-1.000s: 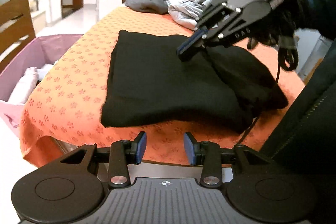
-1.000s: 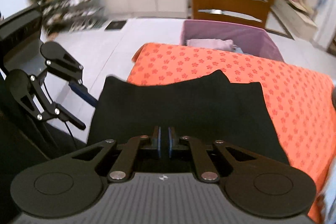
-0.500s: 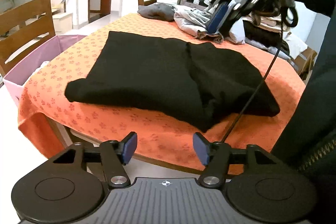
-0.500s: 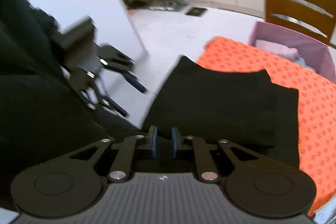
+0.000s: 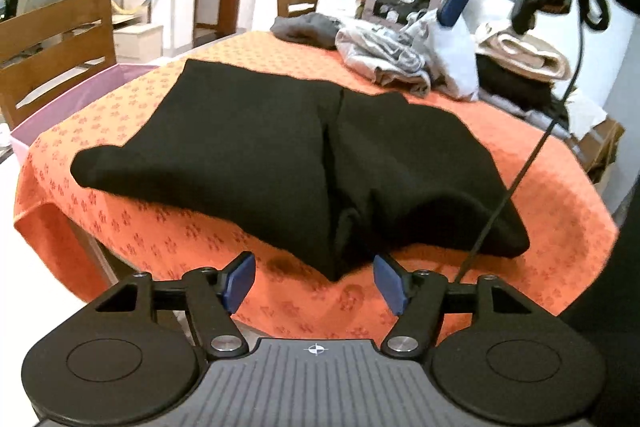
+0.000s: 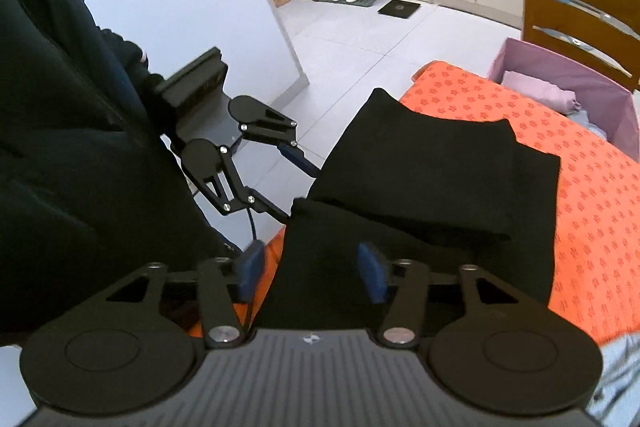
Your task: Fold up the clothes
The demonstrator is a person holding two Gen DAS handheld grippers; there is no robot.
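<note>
We hold both grippers clear of the folded black garment (image 5: 280,155): left gripper (image 5: 316,281) and right gripper (image 6: 312,273) jaws opening, empty (fold laid, judging by its flatness).

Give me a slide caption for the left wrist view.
Left gripper, empty and opening, faces a folded black garment on an orange tablecloth.

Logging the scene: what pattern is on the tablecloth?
Orange tablecloth with small red flower prints, clearest in the left wrist view.
</note>
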